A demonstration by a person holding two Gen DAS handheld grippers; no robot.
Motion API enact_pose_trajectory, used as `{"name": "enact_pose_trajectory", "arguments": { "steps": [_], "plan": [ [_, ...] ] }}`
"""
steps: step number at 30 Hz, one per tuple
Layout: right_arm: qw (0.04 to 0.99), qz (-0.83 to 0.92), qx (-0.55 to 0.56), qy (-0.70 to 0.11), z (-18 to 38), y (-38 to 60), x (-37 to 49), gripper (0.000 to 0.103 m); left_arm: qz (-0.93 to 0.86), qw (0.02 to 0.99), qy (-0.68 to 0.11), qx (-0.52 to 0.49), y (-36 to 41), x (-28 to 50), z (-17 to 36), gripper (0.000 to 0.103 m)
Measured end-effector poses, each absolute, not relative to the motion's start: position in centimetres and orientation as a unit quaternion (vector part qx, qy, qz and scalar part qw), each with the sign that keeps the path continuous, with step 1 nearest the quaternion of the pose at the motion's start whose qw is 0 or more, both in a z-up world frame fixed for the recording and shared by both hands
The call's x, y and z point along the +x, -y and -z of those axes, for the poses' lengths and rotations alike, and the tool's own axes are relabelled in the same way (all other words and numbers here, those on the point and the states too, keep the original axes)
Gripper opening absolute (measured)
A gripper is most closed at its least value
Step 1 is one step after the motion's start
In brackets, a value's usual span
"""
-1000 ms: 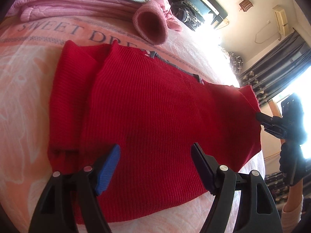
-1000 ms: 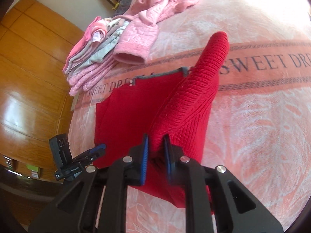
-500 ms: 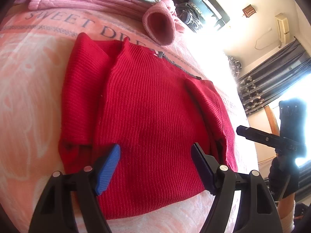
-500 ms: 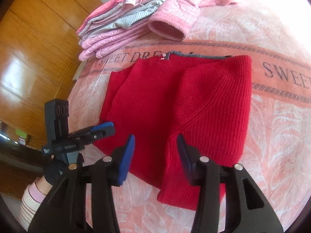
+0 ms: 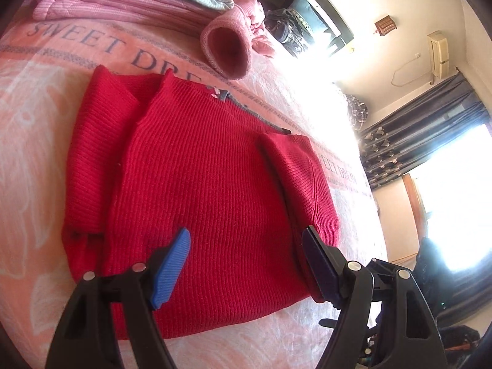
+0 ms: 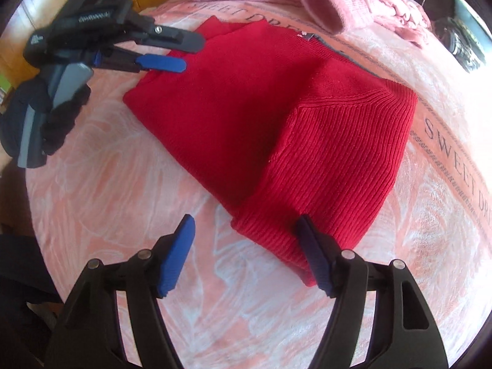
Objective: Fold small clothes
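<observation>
A small red knit sweater [image 5: 203, 178] lies flat on the pink bedspread [image 5: 27, 141], both sleeves folded in over the body. My left gripper [image 5: 246, 264] hovers open over its hem, holding nothing. From the right wrist view the same sweater [image 6: 276, 117] spreads ahead, its folded right sleeve [image 6: 335, 172] nearest. The right gripper [image 6: 246, 255] is open and empty just short of that sleeve's cuff end. In that view the left gripper [image 6: 181, 52] shows at upper left, held by a gloved hand [image 6: 46, 117], over the sweater's far corner.
A stack of folded pink and striped clothes [image 5: 129, 3] sits beyond the sweater, with a loose pink garment's sleeve opening [image 5: 227, 52] facing me. The bedspread carries a "SWEET DREAM" band [image 6: 455, 160]. Dark curtains [image 5: 430, 141] and a bright window stand to the right.
The right gripper laid the raised right sleeve across the sweater's body, let go and opened, then drew back toward the bed's near edge. The left gripper stayed open over the hem.
</observation>
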State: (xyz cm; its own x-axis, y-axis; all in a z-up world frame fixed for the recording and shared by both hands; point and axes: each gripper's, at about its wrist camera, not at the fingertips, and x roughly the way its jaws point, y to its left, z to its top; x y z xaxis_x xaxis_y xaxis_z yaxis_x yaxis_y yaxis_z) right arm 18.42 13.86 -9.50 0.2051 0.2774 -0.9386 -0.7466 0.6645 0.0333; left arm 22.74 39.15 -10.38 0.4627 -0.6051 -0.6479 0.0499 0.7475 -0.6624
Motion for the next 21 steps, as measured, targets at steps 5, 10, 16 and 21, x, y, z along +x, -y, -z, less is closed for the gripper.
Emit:
{"name": "enact_pose_trajectory", "arguments": {
  "steps": [5, 10, 16, 21],
  "plan": [
    [0.747, -0.329, -0.228, -0.53, 10.9, -13.8, 19.2, 0.04, 0.208, 0.795, -0.486, -0.298, -38.6, 23.0, 11.1, 0.076],
    [0.746, -0.355, -0.126, -0.549, 9.3, -11.3, 21.2, 0.009, 0.225, 0.771, -0.489, -0.34, -38.1, 23.4, 11.9, 0.076],
    [0.743, -0.388, 0.024, -0.545, 6.0, -6.7, 23.1, 0.008, 0.255, 0.714, -0.482, -0.44, -36.4, 25.6, 13.6, 0.076],
    [0.75, -0.399, 0.06, -0.524, 3.8, -4.5, 23.1, 0.008, 0.272, 0.659, -0.473, -0.518, -33.3, 28.6, 15.8, 0.077]
  ]
}}
